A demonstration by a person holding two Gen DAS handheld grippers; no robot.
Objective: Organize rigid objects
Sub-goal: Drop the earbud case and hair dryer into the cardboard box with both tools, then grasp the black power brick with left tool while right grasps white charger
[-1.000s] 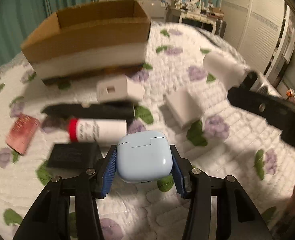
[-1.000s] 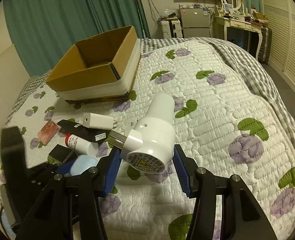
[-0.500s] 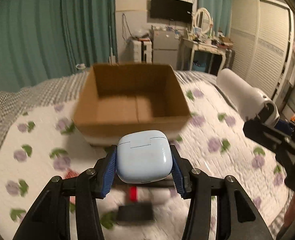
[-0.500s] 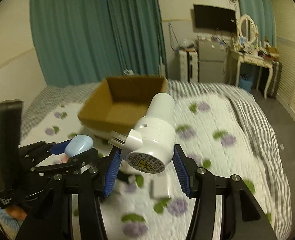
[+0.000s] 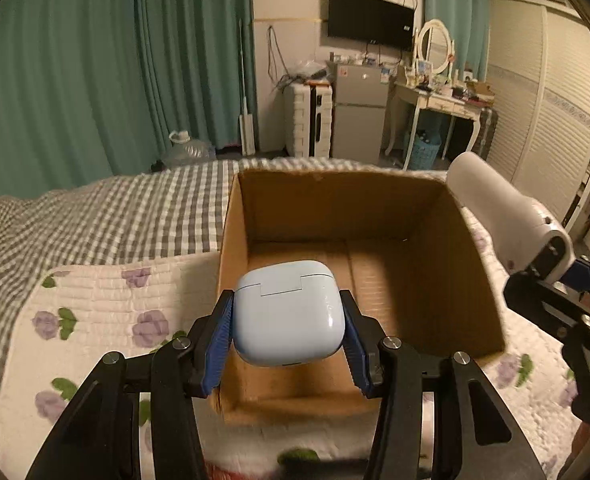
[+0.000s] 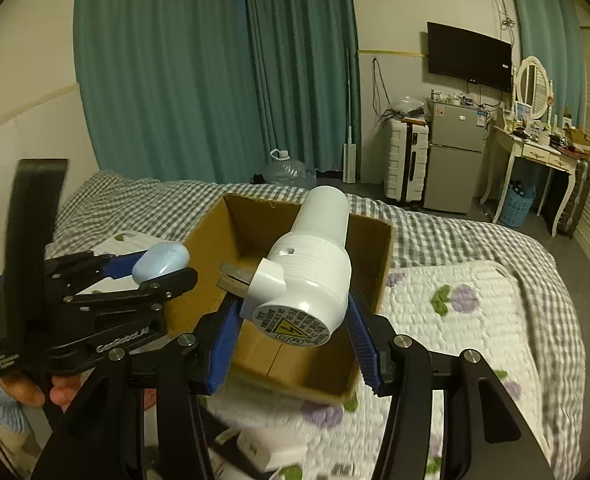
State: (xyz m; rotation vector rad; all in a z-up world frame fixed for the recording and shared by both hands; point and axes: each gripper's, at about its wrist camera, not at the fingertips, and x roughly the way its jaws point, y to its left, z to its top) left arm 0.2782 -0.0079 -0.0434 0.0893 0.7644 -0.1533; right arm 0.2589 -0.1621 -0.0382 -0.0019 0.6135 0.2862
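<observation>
both grippers risen from quilt [image 5: 95, 312], now over cardboard box [image 5: 375, 216]

pale blue earbud case [image 5: 288, 312] and white plug adapter [image 6: 309, 264], both held over the open cardboard box [image 5: 435, 240].

One box [image 5: 471, 264], one case [image 5: 287, 312], one plug [image 6: 307, 276].

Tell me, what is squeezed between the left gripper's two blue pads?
A light blue earbud case, clamped in the left gripper above the cardboard box, shown in the left wrist view.
</observation>
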